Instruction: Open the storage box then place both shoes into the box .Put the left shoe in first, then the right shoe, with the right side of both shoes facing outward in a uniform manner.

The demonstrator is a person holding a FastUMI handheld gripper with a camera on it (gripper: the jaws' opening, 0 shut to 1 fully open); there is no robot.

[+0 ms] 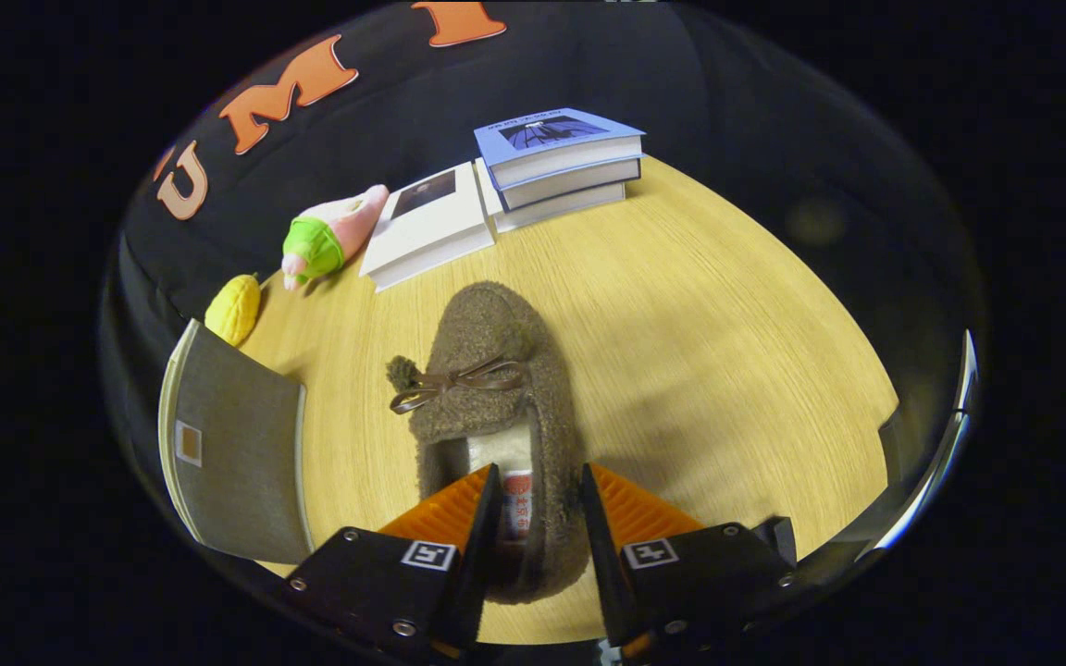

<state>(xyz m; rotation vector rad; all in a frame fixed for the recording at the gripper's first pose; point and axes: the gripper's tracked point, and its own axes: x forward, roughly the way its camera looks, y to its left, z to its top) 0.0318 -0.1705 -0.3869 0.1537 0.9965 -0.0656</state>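
A brown fuzzy shoe (487, 370) with a thin bow lies on the wooden table (727, 351), its toe pointing away from me. My gripper (538, 499) is open at the shoe's heel end. One finger reaches down into the shoe's opening and the other stands outside its right wall, so the wall is between them. A strip of pale insole shows between the inner finger and the wall. To the left of the fingers is the grey fabric storage box (237, 453), showing a flat grey panel with a pale rim.
Beyond the shoe lie a white book (427, 227) and a stack of books with a blue cover (556, 162). A pink and green plush toy (329, 236) and a yellow toy (234, 308) sit near the booth wall, behind the box. A metal edge (945, 444) curves at the right.
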